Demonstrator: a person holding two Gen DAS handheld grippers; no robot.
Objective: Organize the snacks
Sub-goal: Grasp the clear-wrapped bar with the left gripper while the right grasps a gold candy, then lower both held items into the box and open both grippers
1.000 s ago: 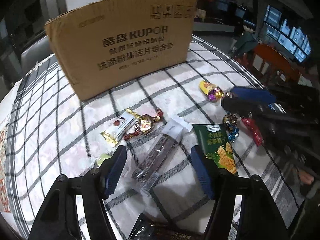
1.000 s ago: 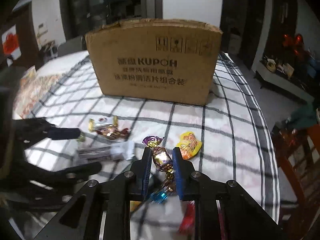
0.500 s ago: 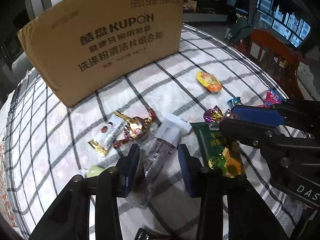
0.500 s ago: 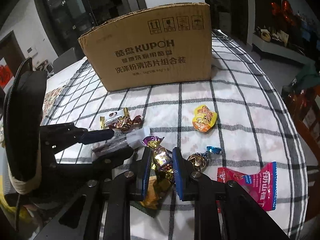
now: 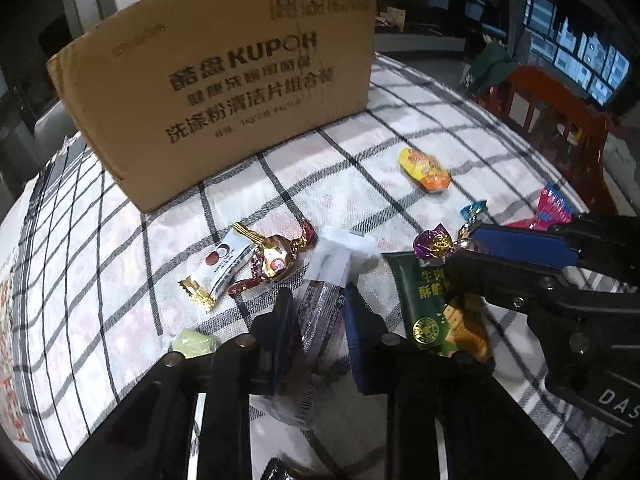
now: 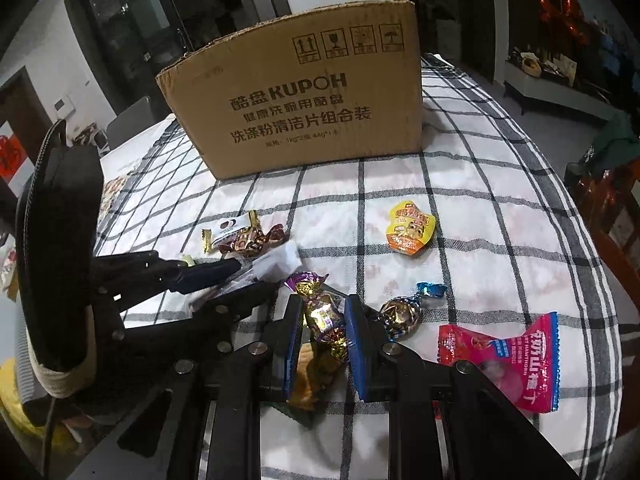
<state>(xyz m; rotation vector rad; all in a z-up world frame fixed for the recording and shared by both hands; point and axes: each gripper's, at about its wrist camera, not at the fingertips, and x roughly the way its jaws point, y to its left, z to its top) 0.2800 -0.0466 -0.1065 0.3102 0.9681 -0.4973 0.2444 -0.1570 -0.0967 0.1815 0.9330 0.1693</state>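
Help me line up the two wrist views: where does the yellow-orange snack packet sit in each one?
Left wrist: the yellow-orange snack packet lies upper right of centre, alone on the checked cloth.
Right wrist: the packet lies right of centre, likewise alone.
Shared landmark: the cardboard box stands behind it in both.

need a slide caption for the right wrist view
Right gripper closed on a purple-gold candy, with loose snacks on the checked cloth before a cardboard box.

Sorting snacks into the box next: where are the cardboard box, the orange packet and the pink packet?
cardboard box (image 6: 304, 112), right wrist view, printed front face.
orange packet (image 6: 410, 232), right wrist view, middle of wrapper.
pink packet (image 6: 516, 354), right wrist view, middle of wrapper.
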